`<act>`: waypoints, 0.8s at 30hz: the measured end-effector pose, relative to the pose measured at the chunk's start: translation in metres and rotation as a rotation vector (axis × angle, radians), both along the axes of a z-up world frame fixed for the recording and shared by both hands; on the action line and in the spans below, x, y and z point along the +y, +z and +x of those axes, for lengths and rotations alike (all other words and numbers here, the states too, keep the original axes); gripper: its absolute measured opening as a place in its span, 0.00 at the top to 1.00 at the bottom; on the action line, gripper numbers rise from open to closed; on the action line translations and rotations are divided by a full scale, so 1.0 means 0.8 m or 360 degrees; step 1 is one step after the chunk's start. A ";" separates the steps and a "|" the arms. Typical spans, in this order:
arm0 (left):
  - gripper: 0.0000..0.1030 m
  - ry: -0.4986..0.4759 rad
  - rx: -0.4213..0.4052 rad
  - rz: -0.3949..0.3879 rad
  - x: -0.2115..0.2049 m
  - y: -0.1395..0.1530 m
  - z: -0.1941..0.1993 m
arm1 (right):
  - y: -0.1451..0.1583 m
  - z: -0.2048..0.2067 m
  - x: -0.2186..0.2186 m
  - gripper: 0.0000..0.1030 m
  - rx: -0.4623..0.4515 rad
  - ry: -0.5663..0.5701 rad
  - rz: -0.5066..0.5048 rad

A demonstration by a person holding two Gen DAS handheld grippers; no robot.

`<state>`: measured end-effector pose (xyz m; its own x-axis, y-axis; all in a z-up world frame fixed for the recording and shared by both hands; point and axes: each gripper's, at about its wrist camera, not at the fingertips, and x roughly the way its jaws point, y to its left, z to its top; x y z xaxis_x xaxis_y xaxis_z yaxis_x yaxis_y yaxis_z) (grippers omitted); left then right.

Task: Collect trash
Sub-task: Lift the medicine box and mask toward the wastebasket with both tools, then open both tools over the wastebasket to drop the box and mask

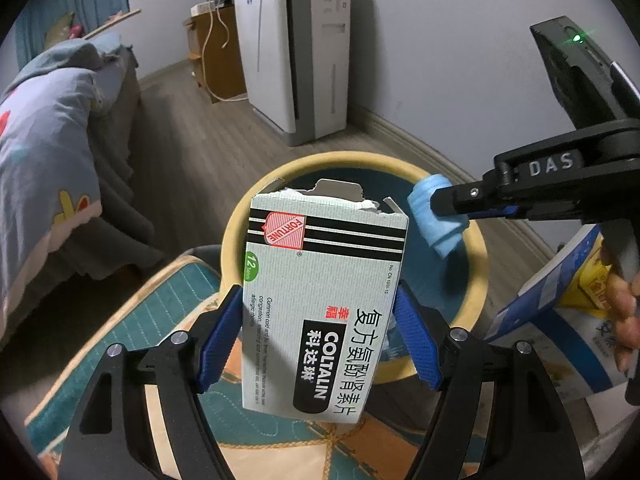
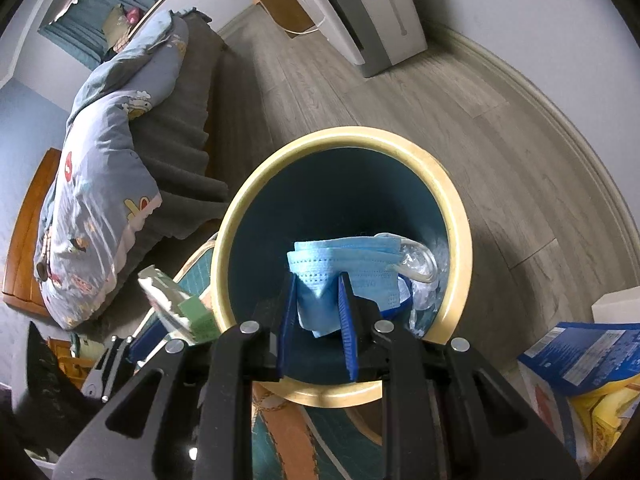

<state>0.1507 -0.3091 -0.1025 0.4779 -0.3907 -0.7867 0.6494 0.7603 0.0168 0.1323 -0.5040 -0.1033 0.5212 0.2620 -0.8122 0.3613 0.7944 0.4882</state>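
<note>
Your left gripper (image 1: 318, 336) is clamped on the medicine box (image 1: 324, 300), blue pads (image 1: 218, 344) pressing its two long sides near the lower half, torn open end pointing away from you toward the trash bin (image 1: 236, 240). The box sits just short of the bin's yellow rim, partly over the opening. Your right gripper (image 2: 318, 320) is closed on a folded blue face mask (image 2: 344, 260), pinched at its lower edge, hanging directly ahead of the fingers and over the bin mouth; clear plastic trash (image 2: 424, 268) already lies inside, ahead and to the right. Box looks like light, thin cardboard, likely empty, so it will crush if you squeeze harder; the side grip is fine, don't tighten. Mask is soft and limp, near weightless, may cling to a pad on release, so open wide. A blue and yellow package (image 2: 588, 364) lies off to the right of the right tool, probably next; take it by an edge.
</note>
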 end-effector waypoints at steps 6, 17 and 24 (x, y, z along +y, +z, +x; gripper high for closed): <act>0.28 0.0043 0.0028 -0.0057 -0.005 -0.004 0.013 | 0.001 0.001 -0.005 0.80 -0.0024 -0.0042 0.0026; 0.27 0.0039 0.0016 -0.0174 -0.011 -0.004 0.028 | -0.004 0.002 -0.015 0.80 -0.0025 -0.0122 0.0069; 0.27 0.0035 0.0050 -0.0159 -0.012 -0.008 0.034 | -0.006 0.007 -0.008 0.80 -0.0029 -0.0152 0.0104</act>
<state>0.1778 -0.3185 -0.1085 0.4629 -0.4576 -0.7592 0.6315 0.7713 -0.0799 0.1378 -0.5105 -0.1080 0.5607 0.2626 -0.7853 0.4244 0.7231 0.5449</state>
